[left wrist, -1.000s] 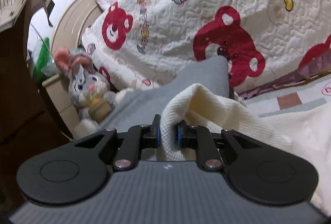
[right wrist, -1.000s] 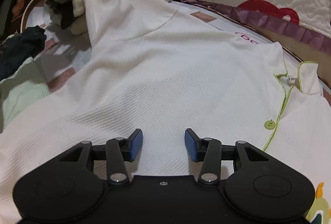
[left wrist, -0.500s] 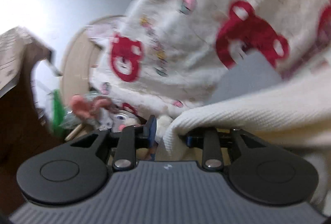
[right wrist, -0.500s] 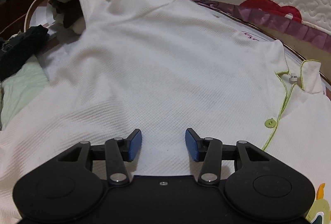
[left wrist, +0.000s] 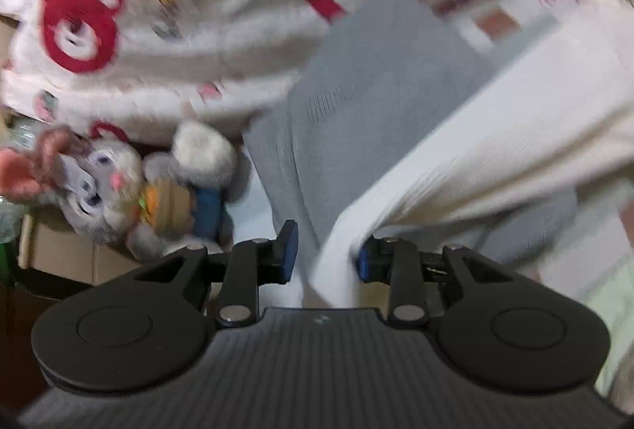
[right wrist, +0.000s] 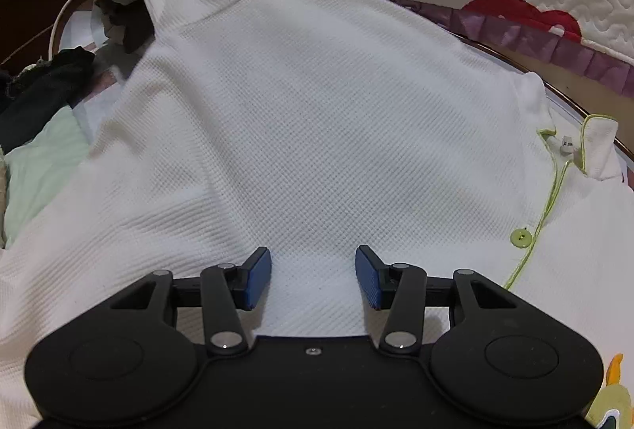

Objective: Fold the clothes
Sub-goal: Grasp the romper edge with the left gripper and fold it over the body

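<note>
Your left tongs have just been opening. The white sleeve of the shirt is between the blue pads. It lies against the right-side pad, but there is a gap at the other pad, so the tongs are apart and not pinching it. Your right tongs are wide apart too, with nothing held. They hover low over the white shirt, pointing down at it.

The shirt is spread on the bed, and everything else sits around it. Its collar with the green trim and a green button are at its right side. At its far left corner the cloth is pulled up into a peak. I think this is the first sleeve fold, and it is only partly done. The other side and the fold in half are probably left to do.

Past the shirt lies a gray garment. Behind that is a quilt with red bears. A stuffed bunny sits left of the gray garment. A pale green cloth lies left of the shirt.

Your left hand points down at a slant, and its picture is blurry.
</note>
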`<state>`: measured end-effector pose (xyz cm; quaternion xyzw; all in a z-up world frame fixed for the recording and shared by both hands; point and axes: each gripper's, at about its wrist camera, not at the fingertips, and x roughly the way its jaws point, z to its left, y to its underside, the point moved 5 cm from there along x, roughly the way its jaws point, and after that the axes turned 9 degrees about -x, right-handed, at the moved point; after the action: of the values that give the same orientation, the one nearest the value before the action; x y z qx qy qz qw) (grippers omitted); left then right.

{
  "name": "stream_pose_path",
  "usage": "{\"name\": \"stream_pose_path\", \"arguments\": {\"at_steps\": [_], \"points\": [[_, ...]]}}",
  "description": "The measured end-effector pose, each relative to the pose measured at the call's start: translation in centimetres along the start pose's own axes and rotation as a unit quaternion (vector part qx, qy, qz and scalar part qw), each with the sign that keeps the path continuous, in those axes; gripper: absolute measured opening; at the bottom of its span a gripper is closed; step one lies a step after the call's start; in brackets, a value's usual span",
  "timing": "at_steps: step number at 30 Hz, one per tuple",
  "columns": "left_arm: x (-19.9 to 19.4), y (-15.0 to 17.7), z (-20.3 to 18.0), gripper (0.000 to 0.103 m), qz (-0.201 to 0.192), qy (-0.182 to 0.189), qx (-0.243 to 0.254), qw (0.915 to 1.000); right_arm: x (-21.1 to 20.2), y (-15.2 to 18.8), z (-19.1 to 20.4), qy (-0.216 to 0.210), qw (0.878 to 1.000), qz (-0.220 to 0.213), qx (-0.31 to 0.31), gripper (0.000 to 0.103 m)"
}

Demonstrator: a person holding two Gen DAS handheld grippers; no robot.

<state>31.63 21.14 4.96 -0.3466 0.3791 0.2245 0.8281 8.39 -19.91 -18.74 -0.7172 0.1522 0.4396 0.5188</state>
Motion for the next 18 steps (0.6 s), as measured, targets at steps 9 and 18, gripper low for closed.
{"name": "stream_pose_path", "arguments": {"at_steps": [9, 18], "points": [[3.0, 3.5, 5.9, 0.030, -0.001, -0.010, -0.197, 0.9803, 0.0, 0.1, 0.0, -0.004, 1.000, 0.000, -0.005, 0.052], [7.0, 7.8, 5.9, 0.024, -0.065, 0.102, -0.439, 0.8905, -0.1, 0.1, 0.0, -0.005, 1.000, 0.001, -0.007, 0.054]]}}
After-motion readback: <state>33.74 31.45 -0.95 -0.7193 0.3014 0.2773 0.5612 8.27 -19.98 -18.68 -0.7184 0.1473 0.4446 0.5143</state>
